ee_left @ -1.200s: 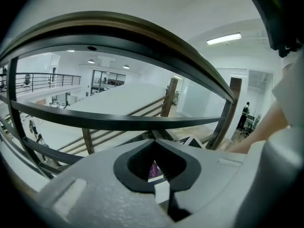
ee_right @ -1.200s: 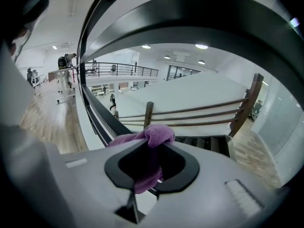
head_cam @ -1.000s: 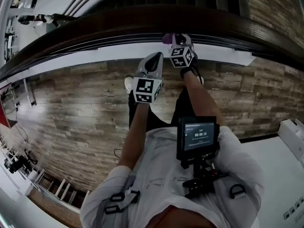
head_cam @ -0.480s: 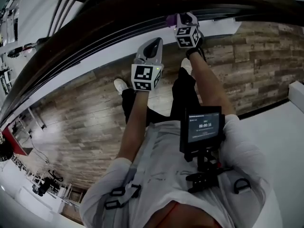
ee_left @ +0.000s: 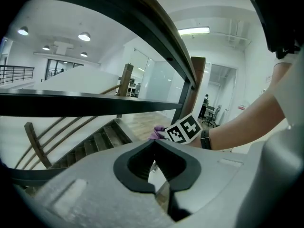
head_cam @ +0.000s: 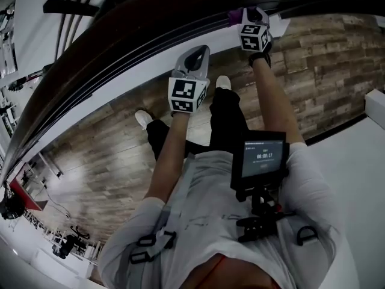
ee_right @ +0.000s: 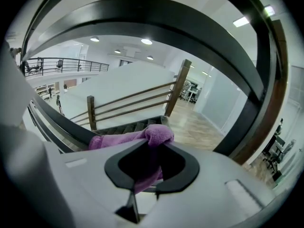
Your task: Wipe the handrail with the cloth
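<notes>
1. R gripper point(head_cam: 245, 20) at 1 o'clock in head view, tip up against the dark handrail point(head_cam: 138, 32).
2. R jaws pinching the purple cloth point(ee_right: 142, 137); the cloth bunches past the tips and lies on the rail, sticking out toward 9 o'clock of the gripper.
3. L gripper point(head_cam: 195, 58) at 12 o'clock, just beside the rail; can't tell if touching.
4. L jaws pressed together, nothing btwn them.
5. Wood floor point(head_cam: 108, 155) under the rail; chest screen point(head_cam: 263, 159) at 4 o'clock.

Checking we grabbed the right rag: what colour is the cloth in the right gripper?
Purple cloth, clearest in the right gripper view.
</notes>
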The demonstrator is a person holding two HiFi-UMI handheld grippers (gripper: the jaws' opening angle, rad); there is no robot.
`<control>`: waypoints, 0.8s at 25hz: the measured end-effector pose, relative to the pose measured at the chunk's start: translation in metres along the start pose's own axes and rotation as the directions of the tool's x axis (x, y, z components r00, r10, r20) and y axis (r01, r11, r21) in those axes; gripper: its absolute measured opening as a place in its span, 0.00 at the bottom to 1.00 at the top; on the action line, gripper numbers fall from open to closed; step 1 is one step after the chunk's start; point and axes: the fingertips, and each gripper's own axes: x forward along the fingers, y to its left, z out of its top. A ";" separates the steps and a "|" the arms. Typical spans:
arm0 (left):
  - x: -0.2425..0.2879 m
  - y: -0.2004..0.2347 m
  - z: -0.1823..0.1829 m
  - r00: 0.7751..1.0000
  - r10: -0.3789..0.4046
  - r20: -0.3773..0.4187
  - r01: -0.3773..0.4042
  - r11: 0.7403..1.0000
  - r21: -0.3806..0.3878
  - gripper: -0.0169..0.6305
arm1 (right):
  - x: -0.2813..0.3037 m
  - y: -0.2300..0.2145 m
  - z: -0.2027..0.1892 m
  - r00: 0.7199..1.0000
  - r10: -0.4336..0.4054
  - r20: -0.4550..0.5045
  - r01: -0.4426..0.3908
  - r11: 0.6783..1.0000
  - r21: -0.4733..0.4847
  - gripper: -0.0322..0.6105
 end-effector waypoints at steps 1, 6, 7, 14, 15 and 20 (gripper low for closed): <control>0.008 -0.005 0.001 1.000 -0.006 0.002 0.006 1.000 0.001 0.03 | 0.002 -0.014 -0.004 1.000 -0.014 -0.002 0.014 1.000 0.005 0.12; 0.048 -0.034 0.009 1.000 -0.022 0.017 0.022 1.000 0.007 0.03 | 0.009 -0.076 -0.024 0.994 -0.107 -0.016 0.107 0.994 0.033 0.12; 0.054 -0.039 0.011 1.000 -0.019 0.019 0.019 1.000 0.006 0.03 | 0.009 -0.087 -0.028 0.992 -0.124 -0.022 0.125 0.991 0.037 0.12; 0.017 -0.058 0.073 0.998 0.016 0.068 -0.016 1.000 0.001 0.03 | -0.016 -0.084 -0.069 0.980 0.115 -0.162 -0.072 0.966 0.248 0.14; 0.006 -0.058 0.083 0.997 0.026 0.075 -0.027 1.000 0.008 0.03 | -0.027 -0.074 -0.074 0.970 0.173 -0.173 -0.123 0.956 0.266 0.14; -0.081 -0.049 0.117 0.990 0.076 0.122 -0.081 0.996 0.031 0.03 | -0.126 0.001 -0.028 0.962 0.268 -0.048 -0.246 0.930 0.273 0.15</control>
